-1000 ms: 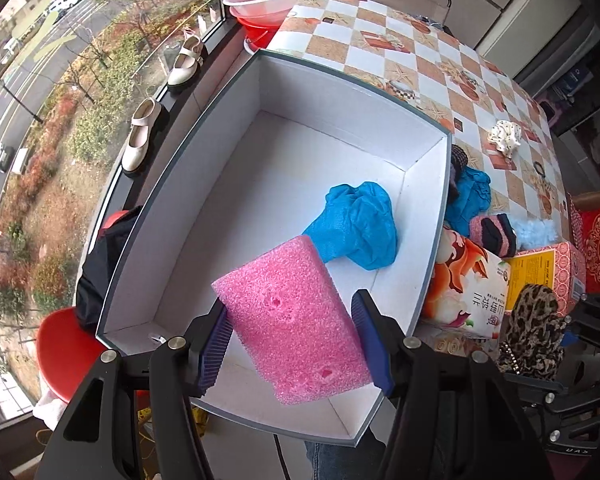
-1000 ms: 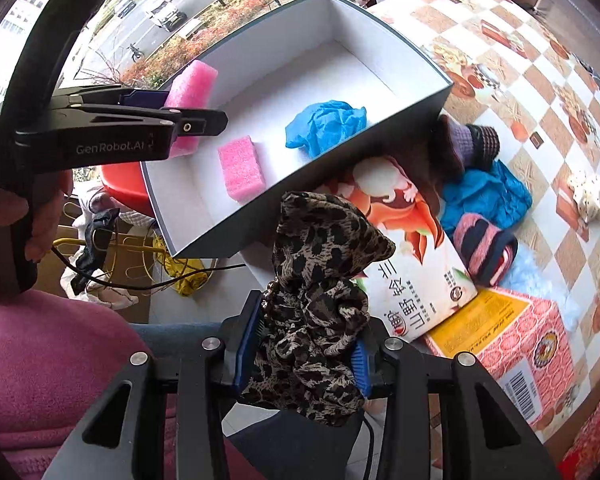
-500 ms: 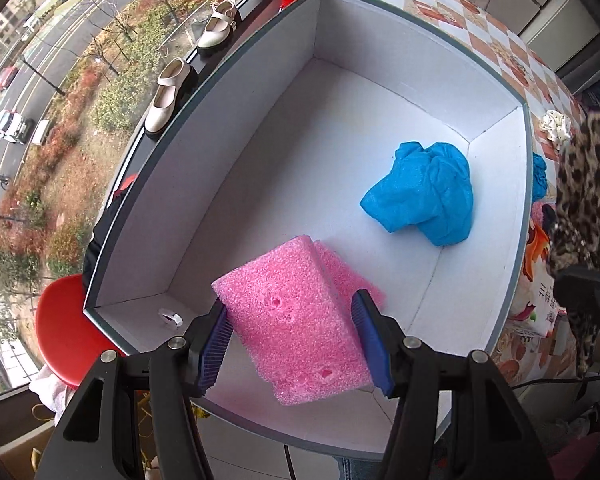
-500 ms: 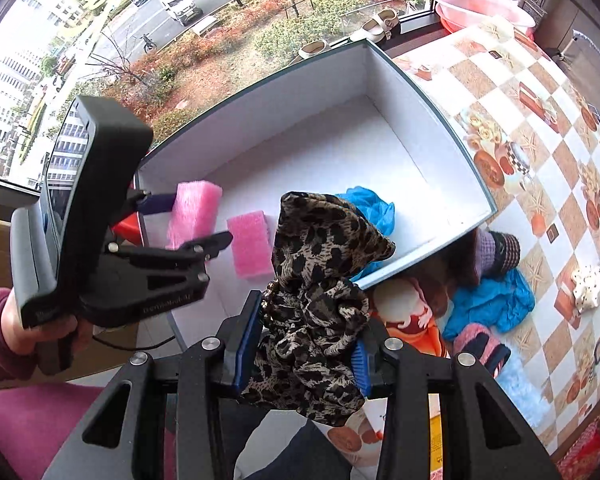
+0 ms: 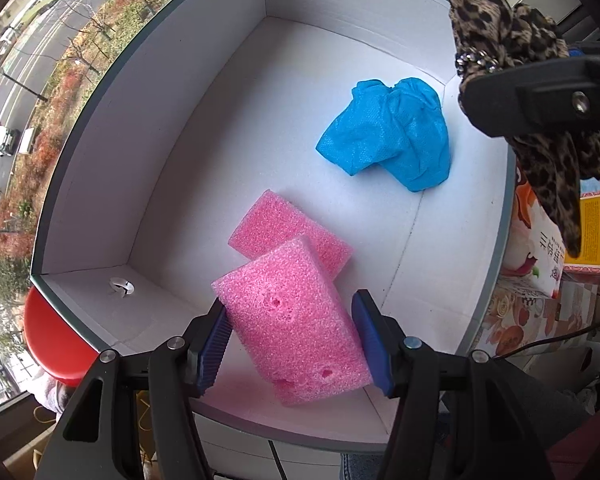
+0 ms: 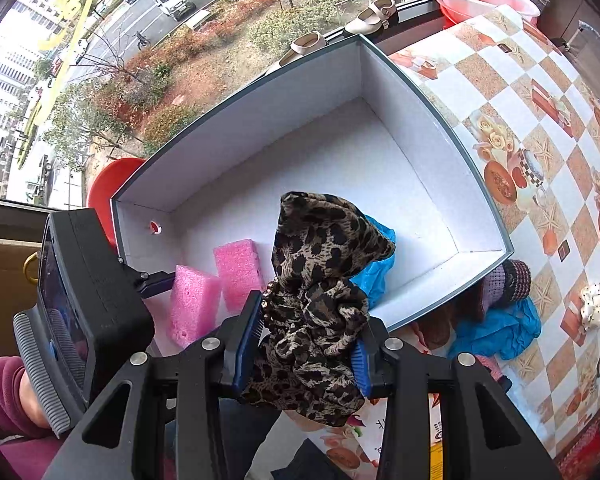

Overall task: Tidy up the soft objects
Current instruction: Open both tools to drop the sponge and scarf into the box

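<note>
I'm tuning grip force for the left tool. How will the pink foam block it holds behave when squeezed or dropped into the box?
The pink foam block looks porous, so likely light and squashy under the left tool. Its flat faces suggest it won't roll. Dropped, it would probably land softly beside the other pink block in the box.

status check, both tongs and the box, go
Left tongs shut on pink sponge, low over box. Right tongs shut on leopard scrunchie, above box edge. Second sponge, blue cloth already inside.

Box [image 6: 428, 136] on table [image 6: 512, 80]: sponge [image 5: 292, 234] near left inside, shoe cover [image 5: 388, 140] farther right; socks [image 6: 504, 280] outside right wall.
</note>
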`<state>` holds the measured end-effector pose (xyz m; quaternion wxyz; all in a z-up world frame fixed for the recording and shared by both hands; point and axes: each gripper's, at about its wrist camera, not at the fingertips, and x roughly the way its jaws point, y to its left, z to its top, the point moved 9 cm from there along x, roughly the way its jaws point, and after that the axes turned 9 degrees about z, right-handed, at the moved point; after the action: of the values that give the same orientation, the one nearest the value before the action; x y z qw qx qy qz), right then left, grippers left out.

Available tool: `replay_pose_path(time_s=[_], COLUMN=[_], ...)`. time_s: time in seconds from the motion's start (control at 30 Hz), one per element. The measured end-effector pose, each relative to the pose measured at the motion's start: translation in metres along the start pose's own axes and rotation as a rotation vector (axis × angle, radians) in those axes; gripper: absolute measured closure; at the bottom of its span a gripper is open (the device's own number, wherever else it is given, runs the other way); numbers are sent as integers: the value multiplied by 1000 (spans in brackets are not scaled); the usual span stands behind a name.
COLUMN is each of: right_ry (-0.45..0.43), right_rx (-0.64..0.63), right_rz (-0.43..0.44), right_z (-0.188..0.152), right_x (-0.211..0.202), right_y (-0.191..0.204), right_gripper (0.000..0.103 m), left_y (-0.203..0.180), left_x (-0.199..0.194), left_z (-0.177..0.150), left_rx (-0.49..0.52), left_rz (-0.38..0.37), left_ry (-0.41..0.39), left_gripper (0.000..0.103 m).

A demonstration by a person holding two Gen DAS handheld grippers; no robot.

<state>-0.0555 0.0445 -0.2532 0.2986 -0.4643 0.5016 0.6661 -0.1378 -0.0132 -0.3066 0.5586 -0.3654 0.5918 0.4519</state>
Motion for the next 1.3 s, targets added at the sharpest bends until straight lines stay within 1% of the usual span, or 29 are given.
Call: replay_pose_path(time_s=[0.13,0.23,0.37,0.47,0.6,0.77,1.03,1.13,1.17,1.2,1.23,1.27,1.3], right_ry=[0,-6,-19,-29,-42,-46,-40,-37,-37,-38,-40,-42,-45], right_rx=[10,12,13,20,24,17,12,8,7,6,8,9,9], right_rz=[-1,-6,-15,-14,-10,-9,-9,-9,-10,-9,-6,-2,2], right_z=[2,5,9,14,22,31,40,43,44,45,46,46,46], right_x=[0,-3,-10,-14,-18,-19,-13,-11,-11,-11,-12,-12,-13], right_y=[-6,-6,-4,-6,-2,3,2,2,2,3,3,4,4], right_gripper=[62,62,62,62,62,62,62,62,62,62,60,59,58], left_y=[-1,11,29,45,63,62,56,53,53,52,52,52,51], left_x=[-1,-5,-18,-27,-31,-30,-26,-31,-32,-32,-32,-33,-34], left_z=[1,7,26,41,53,48,51,50,50,51,51,51,51], left_rx=[-14,-57,-114,-147,-178,-188,-186,-176,-172,-168,-168,-170,-174], left_rz=[-7,-27,-23,-5,5,10,5,14,19,20,17,10,-2], left_ry=[-3,-11,-49,-80,-95,-89,-82,-93,-95,-95,-93,-93,-97], left_gripper=[40,40,40,40,40,40,40,39,38,35,32,26,23])
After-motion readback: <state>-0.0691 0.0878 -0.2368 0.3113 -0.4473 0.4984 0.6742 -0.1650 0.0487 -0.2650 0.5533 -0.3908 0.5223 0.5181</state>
